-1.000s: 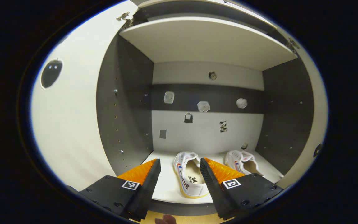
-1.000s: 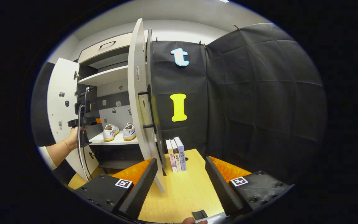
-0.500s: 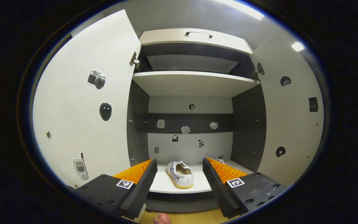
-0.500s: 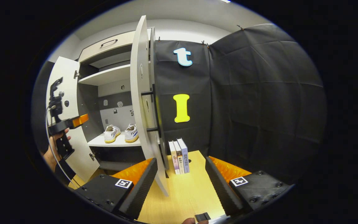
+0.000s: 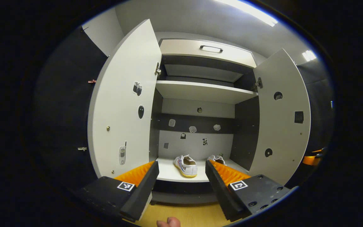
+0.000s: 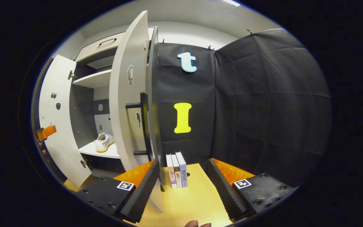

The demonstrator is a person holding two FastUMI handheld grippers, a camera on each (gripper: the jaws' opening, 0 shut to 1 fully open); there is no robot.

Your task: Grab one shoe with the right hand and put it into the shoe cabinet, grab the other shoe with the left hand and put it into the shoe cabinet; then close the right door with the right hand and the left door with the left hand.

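Observation:
Two white shoes stand on the cabinet's lower shelf (image 5: 172,175): one shoe (image 5: 186,165) in the middle, the other shoe (image 5: 216,158) partly hidden behind a finger. Both doors hang open, the left door (image 5: 121,104) and the right door (image 5: 279,126). My left gripper (image 5: 180,167) is open and empty, well back from the shelf. In the right gripper view, my right gripper (image 6: 181,165) is open and empty beside the right door (image 6: 128,104), close to its black handle (image 6: 143,126). One shoe (image 6: 104,142) shows past the door, and the left gripper (image 6: 46,132) is at the far left.
Three books (image 6: 176,170) stand upright on the wooden floor (image 6: 187,201) against the black cloth wall, just ahead of my right gripper. An upper shelf (image 5: 203,91) and a drawer with a handle (image 5: 211,48) sit above the shoes.
My left gripper has drawn back from the shelf, so the whole cabinet and both doors now show. My right gripper has moved closer to the right door's outer side.

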